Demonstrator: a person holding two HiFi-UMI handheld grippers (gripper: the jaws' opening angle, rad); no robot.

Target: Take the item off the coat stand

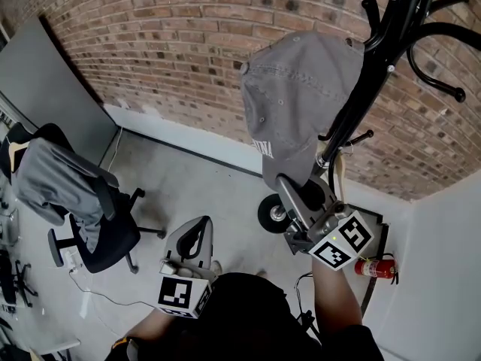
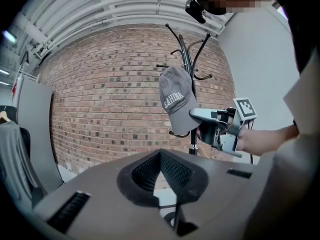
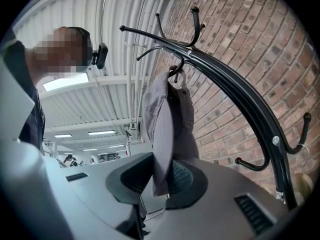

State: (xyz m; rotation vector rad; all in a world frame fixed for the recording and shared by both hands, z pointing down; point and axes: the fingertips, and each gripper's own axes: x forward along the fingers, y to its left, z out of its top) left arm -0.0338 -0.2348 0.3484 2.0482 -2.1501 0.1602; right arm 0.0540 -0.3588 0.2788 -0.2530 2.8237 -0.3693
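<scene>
Cap (image 1: 301,96), grey cloth, likely light and floppy with stiffer brim (image 3: 161,134); best hold judged at brim, where right gripper (image 3: 161,179) is clamped; left gripper (image 2: 160,154) closed, empty

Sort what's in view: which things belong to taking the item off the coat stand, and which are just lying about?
Job in hand:
- black metal coat stand
- grey cotton cap, hanging on it
- right gripper, jaws closed on the cap's brim

Lying about:
- black office chair, draped with a grey jacket
- red fire extinguisher
- left gripper, empty
</scene>
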